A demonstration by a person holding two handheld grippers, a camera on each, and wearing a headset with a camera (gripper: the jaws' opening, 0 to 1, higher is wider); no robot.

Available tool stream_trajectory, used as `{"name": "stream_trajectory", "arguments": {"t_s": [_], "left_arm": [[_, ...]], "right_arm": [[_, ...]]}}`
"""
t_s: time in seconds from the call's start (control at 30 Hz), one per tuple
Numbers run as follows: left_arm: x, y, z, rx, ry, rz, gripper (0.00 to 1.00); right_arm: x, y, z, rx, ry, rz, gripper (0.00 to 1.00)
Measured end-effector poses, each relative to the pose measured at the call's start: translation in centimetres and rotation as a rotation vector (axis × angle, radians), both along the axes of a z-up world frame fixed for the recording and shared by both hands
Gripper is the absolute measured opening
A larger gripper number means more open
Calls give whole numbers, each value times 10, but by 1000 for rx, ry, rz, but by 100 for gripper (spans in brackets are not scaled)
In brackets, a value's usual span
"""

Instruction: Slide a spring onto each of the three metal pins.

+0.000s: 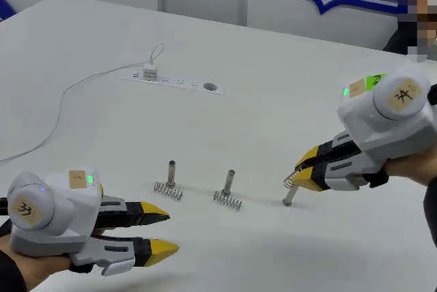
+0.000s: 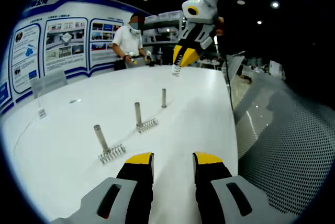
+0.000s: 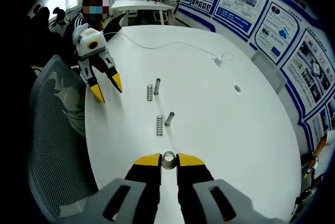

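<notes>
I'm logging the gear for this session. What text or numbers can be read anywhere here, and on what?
"33": round sticker on the left gripper.
"34", turned sideways, likely: round label on the right gripper.
Wall posters: print too small to read.

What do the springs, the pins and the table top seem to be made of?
Each spring looks like bare steel wire: thin, grey, coiled, slightly shiny. Each pin seems metal, a dull silver cylinder with a soft sheen. The table top is smooth and white, perhaps laminate or painted board; the look leaves that open.
</notes>
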State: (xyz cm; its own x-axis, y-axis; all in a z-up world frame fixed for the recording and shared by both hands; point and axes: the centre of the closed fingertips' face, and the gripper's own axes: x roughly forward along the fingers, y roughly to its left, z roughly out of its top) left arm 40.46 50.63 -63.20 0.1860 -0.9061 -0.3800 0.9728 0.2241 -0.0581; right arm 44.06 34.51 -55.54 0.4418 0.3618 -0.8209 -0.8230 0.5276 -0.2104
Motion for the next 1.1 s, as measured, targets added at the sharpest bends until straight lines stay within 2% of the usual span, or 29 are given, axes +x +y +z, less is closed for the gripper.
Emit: {"name": "stream_trajectory", "arguments": {"t_s": [0.13,0.47,0.67,1.1], "left_arm": [[1,1,0,-1,0,7,30],[1,5,-3,-1,2,20,30],[1,7,-3,-1,4,23,29],[2,10,-7,1,13,23,29]], "right_arm": [[6,-8,0,-13,11,-19,12],[25,-26,-16,-57,44,-59,12],[34,-34,-31,-63,97,-87,12],[38,-38,-49,-68,148,-109,12]]}}
